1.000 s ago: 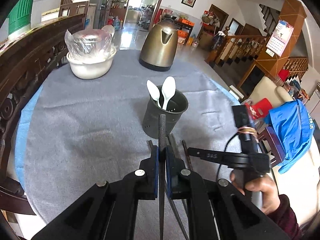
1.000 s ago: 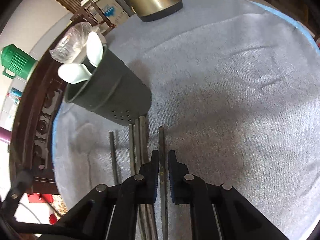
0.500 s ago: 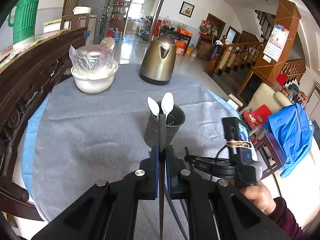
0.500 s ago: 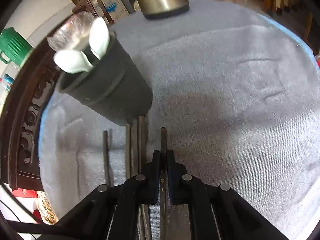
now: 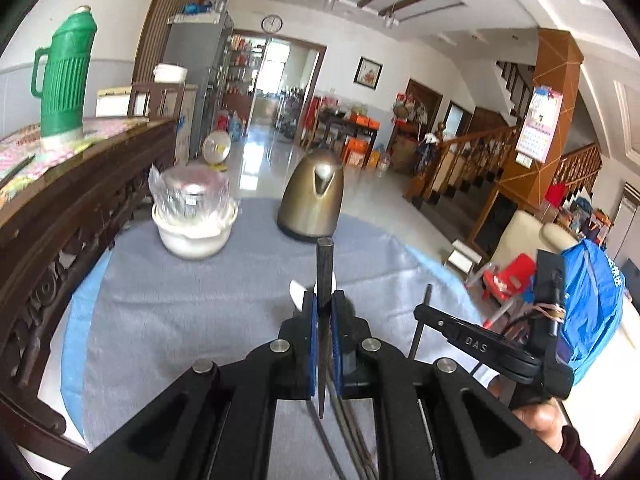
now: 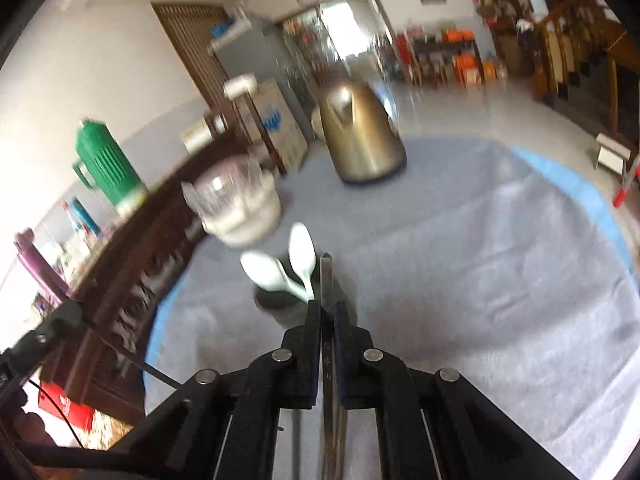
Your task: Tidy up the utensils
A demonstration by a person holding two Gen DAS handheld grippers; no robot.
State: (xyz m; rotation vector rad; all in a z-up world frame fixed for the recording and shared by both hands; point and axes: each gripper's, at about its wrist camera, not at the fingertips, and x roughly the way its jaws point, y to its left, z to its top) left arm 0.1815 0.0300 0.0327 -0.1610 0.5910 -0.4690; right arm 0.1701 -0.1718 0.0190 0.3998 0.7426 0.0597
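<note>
The left gripper (image 5: pixel 325 308) had its jaws pinched on a dark chopstick (image 5: pixel 325 268), a slim square-sectioned stick whose long axis ran straight along the fingers, blunt end pointing forward and up toward the kettle (image 5: pixel 313 197). The right gripper (image 6: pixel 327 312) likewise held its jaws clamped on a second chopstick (image 6: pixel 326 276), aligned the same way, tip just beside the two white spoons (image 6: pixel 294 264). Those spoons stood bowl-up in the dark holder (image 6: pixel 276 300), which sat on the surface (image 6: pixel 480 280) directly ahead of both grippers; in the left view it was almost wholly hidden behind the fingers.

More chopsticks (image 5: pixel 352 420) lay flat on the grey cloth below the left gripper, pointing away from the camera.

To the left a carved wooden rail (image 5: pixel 60 240) bordered the surface closely. A wrapped white bowl (image 5: pixel 194 224) and the kettle stood at the far side, well apart from the holder. The right half of the cloth lay open up to its blue edge (image 6: pixel 580 188). The right view was blurred.
</note>
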